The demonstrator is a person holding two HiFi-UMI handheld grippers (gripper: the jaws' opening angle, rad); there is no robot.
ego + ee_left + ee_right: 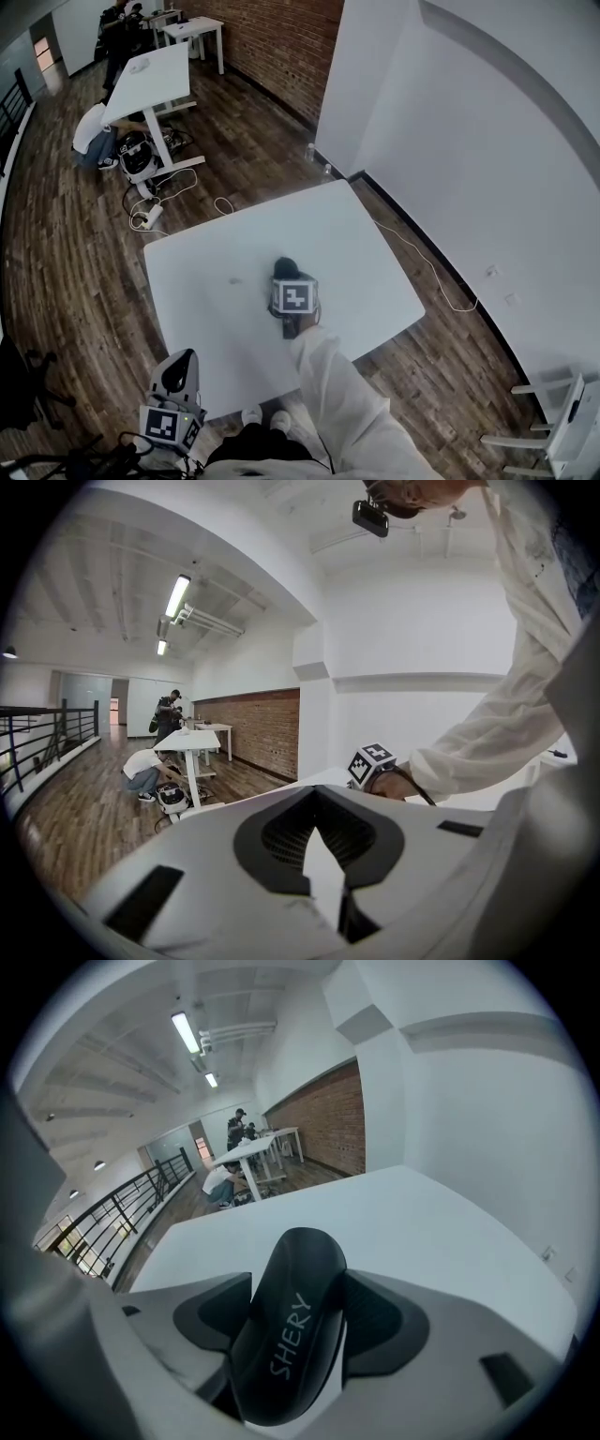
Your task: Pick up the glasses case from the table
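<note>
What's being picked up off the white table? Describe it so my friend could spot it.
Find the big white table on the wooden floor. Near its middle, the right gripper clamps the glasses case in its jaws. It is a black oval shell lettered SHERY, dark against the white tabletop.

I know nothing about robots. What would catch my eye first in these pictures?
A black glasses case printed SHERY stands out most, clamped between the jaws of the right claw over a white table. Beyond that, a brick wall lines the far side of the room, and a crouching person is beside a second table.
</note>
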